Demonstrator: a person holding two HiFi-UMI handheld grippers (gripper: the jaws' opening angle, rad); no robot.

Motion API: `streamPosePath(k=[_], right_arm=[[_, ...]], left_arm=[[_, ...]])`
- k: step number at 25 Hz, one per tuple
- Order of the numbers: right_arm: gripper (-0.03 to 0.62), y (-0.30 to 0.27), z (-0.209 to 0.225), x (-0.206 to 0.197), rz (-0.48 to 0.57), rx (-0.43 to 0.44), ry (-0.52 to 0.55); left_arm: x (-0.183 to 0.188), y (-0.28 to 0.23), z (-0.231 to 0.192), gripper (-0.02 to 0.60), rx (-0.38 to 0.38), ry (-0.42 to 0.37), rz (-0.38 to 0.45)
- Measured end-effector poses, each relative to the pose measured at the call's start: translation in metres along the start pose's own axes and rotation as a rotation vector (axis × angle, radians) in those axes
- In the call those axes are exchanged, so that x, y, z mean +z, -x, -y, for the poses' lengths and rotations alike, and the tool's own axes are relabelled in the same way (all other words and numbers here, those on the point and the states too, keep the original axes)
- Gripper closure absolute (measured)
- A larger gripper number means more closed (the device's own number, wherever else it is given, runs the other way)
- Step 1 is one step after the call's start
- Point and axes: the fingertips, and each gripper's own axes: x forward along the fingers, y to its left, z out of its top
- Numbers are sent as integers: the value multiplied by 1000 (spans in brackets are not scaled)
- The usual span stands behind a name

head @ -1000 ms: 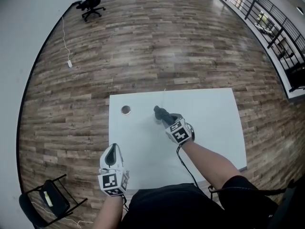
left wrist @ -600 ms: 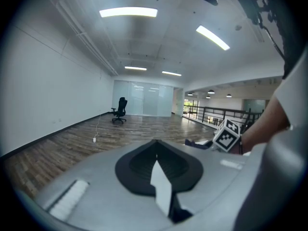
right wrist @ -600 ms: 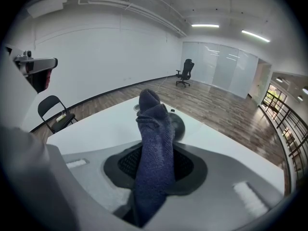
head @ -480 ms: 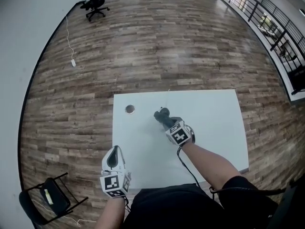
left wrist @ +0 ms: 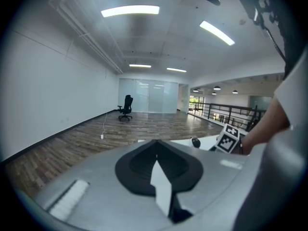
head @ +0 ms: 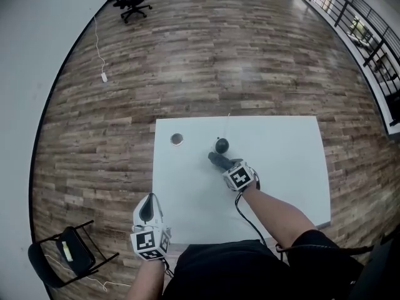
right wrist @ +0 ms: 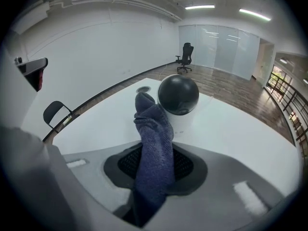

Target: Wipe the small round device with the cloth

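1. Head view: your right claw [head: 217, 160] has sunk; the small round device [head: 222, 145], covered a second ago, shows just beyond its tip on the tabletop [head: 287, 167].
2. Left gripper view: your left claw [left wrist: 158, 170] is closed and empty.
3. Right gripper view: jaws pinch the cloth [right wrist: 154, 143] beside the device; wiping probably continues.

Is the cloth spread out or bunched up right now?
Bunched up: the cloth sticks out as a narrow folded wad, clamped between the right gripper's jaws.

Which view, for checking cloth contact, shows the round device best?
Right gripper view: the round device looms close beside the cloth. Head view shows it tiny and dark; left gripper view, a distant speck.
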Motion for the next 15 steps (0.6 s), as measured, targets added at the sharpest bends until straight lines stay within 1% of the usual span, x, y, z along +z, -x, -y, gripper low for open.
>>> streamPosePath(k=[2,3,5,7,8,11,15], right_arm=[[485,4,0,-1,24,-1,14],[485,12,-1,5,52,-3,27],[485,32,1,32,139,-25,64],[485,50,11,58,221,-71,86],[485,57,19,67,246,-96,90],[485,68,38,81,260,-145,104],[485,60,48,76,220,-151,116]], left_arm=[[1,-3,3,574,-4,2,6],[3,-5,6,575,-9,0,11],[8,-10,10,575,-20,-6,25],[15,-14,13,575,-28,-11,38],[17,-16,16,574,-33,-13,42],[23,-17,27,574,-52,-28,48],[26,-15,31,575,-61,-55,44]])
